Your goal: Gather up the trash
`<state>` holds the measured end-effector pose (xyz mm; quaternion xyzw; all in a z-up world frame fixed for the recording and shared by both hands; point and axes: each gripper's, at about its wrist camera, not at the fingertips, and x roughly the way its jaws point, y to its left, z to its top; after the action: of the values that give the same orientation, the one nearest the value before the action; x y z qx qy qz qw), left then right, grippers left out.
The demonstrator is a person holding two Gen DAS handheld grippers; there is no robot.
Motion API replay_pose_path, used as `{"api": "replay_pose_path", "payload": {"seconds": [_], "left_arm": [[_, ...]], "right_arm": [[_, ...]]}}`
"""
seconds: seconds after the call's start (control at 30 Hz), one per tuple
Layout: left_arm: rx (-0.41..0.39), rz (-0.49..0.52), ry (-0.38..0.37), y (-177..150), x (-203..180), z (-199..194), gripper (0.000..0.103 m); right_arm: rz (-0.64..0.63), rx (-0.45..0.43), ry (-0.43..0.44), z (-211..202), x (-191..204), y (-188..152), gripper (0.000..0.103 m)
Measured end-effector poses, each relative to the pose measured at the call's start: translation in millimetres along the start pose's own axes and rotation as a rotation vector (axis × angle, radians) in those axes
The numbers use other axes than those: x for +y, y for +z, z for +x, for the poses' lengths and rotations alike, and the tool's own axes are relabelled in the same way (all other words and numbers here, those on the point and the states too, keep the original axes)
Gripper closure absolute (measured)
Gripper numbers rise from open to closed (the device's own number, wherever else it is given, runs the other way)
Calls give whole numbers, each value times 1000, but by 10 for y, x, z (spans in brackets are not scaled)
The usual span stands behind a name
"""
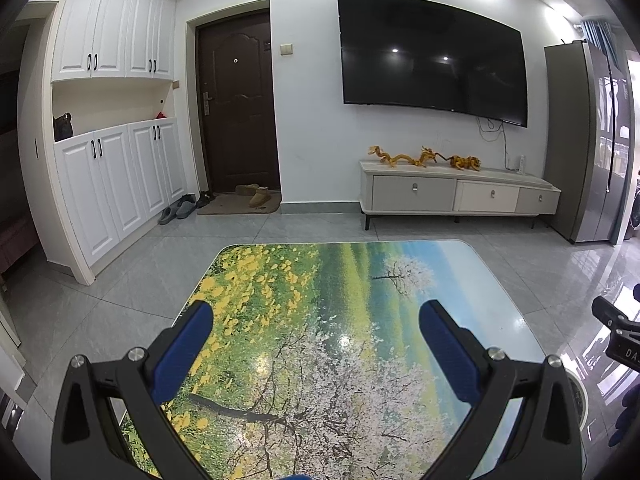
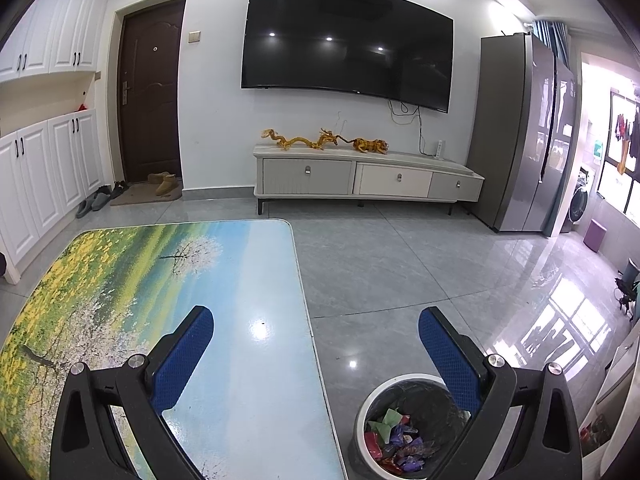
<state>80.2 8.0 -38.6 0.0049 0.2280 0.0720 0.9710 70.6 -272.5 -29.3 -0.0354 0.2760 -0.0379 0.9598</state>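
My left gripper (image 1: 316, 316) is open and empty above a low table (image 1: 352, 272) printed with a flower landscape. My right gripper (image 2: 316, 320) is open and empty over the table's right edge (image 2: 248, 280). Below it on the floor stands a white trash bin (image 2: 368, 400) with a black liner, holding several coloured wrappers (image 2: 400, 444). I see no loose trash on the tabletop in either view. Part of the right gripper (image 1: 616, 328) shows at the right edge of the left wrist view.
A TV cabinet (image 2: 360, 180) with dragon figures stands against the far wall under a large TV (image 2: 348, 40). A fridge (image 2: 524, 132) is at the right, white cupboards (image 1: 112, 184) and a door with shoes (image 1: 252, 196) at the left. Grey tile floor surrounds the table.
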Motion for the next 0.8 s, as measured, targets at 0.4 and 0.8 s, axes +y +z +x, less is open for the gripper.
{"api": "replay_pose_path", "payload": {"seconds": [0.4,0.8], "left_arm": [[2,-1,-3,-6,11,1,0],[2,2,-11,0,-8,2,0]], "right_arm": [[-12,-3,1,-19,11,13,0],[-20,-3,1,-9,27,22,0]]}}
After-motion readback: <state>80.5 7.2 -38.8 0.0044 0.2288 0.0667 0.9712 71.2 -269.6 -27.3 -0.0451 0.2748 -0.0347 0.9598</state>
